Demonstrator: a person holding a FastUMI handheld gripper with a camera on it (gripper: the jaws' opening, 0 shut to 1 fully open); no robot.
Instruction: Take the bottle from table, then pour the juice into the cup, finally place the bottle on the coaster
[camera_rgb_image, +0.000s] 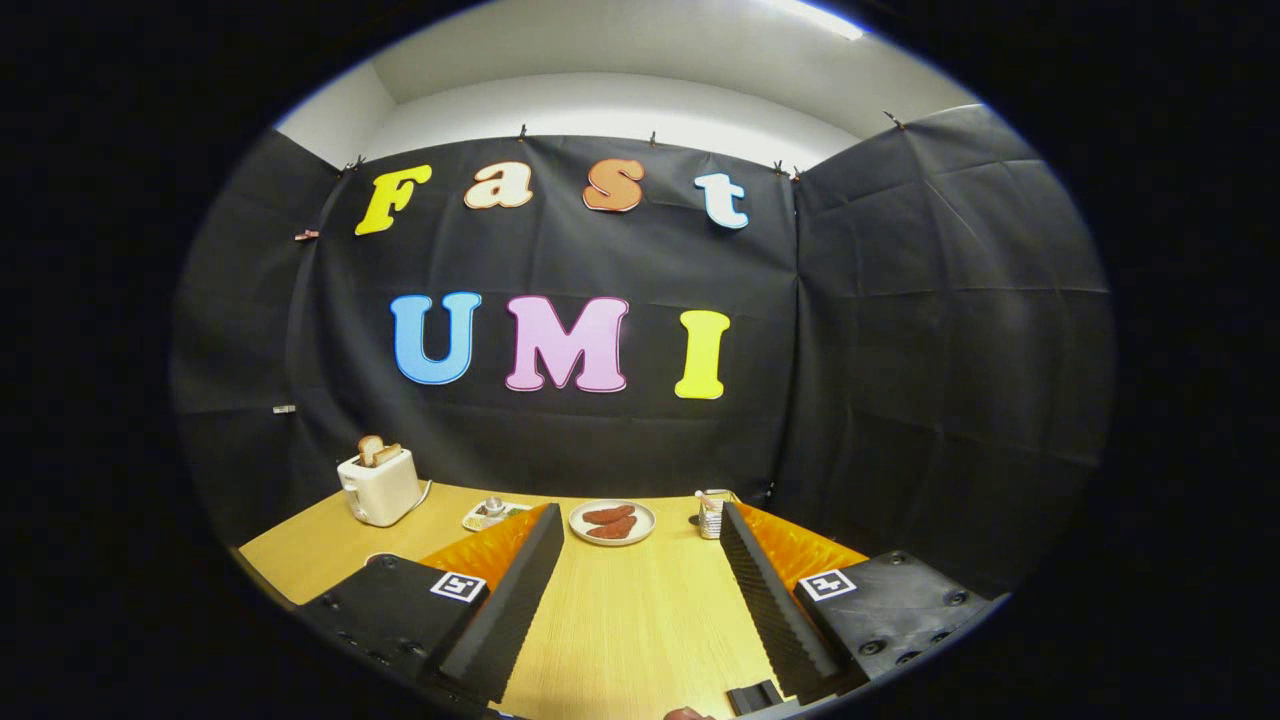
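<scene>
My gripper (640, 516) is open, its two black ridged fingers (520, 590) spread wide above the wooden table (630, 620) with nothing between them. A small pale bottle-like container (710, 514) stands at the far edge of the table, just beside the right fingertip. Beyond the left fingertip, a small clear cup (492, 506) sits on a flat patterned mat that looks like a coaster (478, 520). Both are small and far off, so I cannot make out details.
A white plate with brown sausage-like pieces (612, 522) lies at the back of the table, straight ahead between the fingertips. A cream toaster with toast in it (379, 485) stands at the back left, its cord trailing right. Black cloth walls close the table in behind and to the right.
</scene>
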